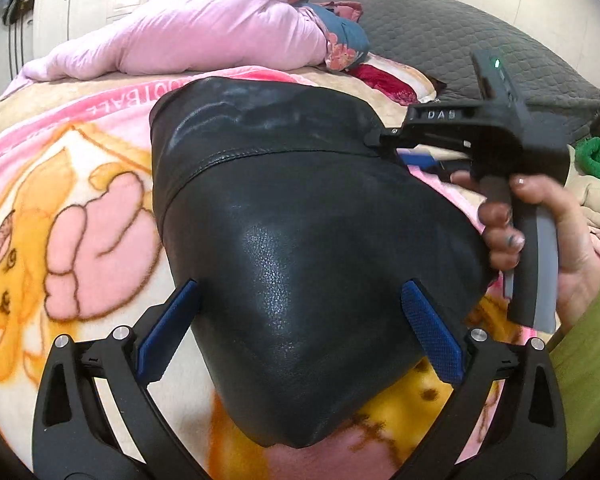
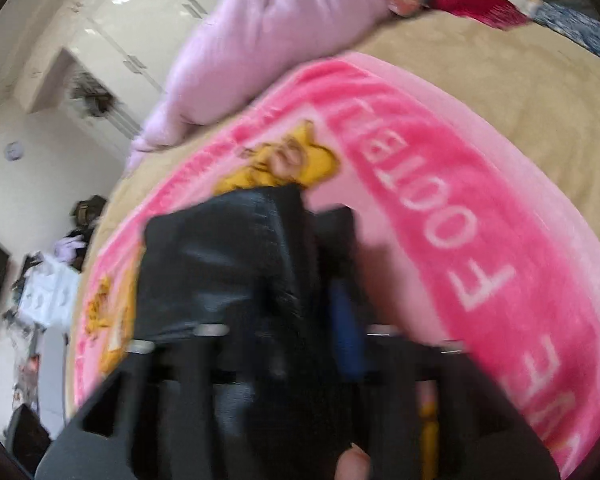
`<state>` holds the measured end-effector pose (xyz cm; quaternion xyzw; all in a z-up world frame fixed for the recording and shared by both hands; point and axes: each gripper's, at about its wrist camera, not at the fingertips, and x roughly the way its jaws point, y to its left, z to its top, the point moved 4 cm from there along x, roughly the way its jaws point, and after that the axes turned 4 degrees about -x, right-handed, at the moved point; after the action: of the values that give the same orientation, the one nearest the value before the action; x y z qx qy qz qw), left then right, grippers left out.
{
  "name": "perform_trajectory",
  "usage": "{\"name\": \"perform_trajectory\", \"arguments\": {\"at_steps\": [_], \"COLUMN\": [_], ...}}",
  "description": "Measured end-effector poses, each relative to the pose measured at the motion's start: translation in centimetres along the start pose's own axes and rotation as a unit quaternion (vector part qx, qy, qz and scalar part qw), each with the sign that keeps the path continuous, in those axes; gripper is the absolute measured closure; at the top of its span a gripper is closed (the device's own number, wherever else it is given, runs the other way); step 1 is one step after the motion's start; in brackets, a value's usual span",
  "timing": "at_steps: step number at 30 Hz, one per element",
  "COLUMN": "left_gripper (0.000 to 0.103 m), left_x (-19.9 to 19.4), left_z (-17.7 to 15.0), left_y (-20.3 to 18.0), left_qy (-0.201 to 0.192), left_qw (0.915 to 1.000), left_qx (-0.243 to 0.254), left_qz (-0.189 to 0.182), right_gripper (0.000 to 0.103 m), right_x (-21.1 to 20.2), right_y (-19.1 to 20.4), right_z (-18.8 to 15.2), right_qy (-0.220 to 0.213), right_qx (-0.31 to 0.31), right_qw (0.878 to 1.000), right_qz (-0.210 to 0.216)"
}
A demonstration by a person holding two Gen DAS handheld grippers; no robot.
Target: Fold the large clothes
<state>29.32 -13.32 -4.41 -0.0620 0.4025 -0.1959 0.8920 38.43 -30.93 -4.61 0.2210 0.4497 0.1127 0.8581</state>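
A black leather garment [image 1: 300, 240] lies folded on a pink cartoon blanket [image 1: 80, 220] on the bed. My left gripper [image 1: 300, 328] is open, its blue pads [image 1: 432, 332] spread on either side of the garment's near end, not closed on it. My right gripper [image 1: 384, 140], held in a hand at the right, pinches the garment's far right edge. The right wrist view is blurred; there the right gripper [image 2: 320, 300] is shut on the black leather [image 2: 220, 260].
A pink quilt [image 1: 204, 28] and a blue floral pillow [image 1: 344, 36] lie at the bed's far side. A grey quilted headboard [image 1: 460, 40] stands behind. Green and beige clothes [image 1: 596, 184] are piled at the right. White wardrobes [image 2: 112, 52] line the wall.
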Motion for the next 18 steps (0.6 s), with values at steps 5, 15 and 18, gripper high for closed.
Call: {"name": "perform_trajectory", "arguments": {"at_steps": [5,15,18], "left_gripper": [0.009,0.009,0.009], "left_x": [-0.3,-1.1,-1.5], "left_z": [0.1,0.2,0.1], "left_y": [0.7,2.2,2.3], "left_qy": [0.0,0.001,0.001], "left_qw": [0.9997,0.9981,0.9983], "left_qx": [-0.021,-0.058,-0.056], "left_qz": [-0.01,-0.019,-0.016], "right_gripper": [0.022,0.067,0.06], "right_x": [-1.0,-2.7,-3.0], "right_y": [-0.9,2.1,2.4], "right_z": [-2.2,-5.6,-5.5], "right_qy": [0.03,0.006,-0.008], "right_qx": [0.009,-0.024,-0.037], "right_qw": [0.999,0.999,0.999], "right_qz": [0.002,0.028,-0.004]}}
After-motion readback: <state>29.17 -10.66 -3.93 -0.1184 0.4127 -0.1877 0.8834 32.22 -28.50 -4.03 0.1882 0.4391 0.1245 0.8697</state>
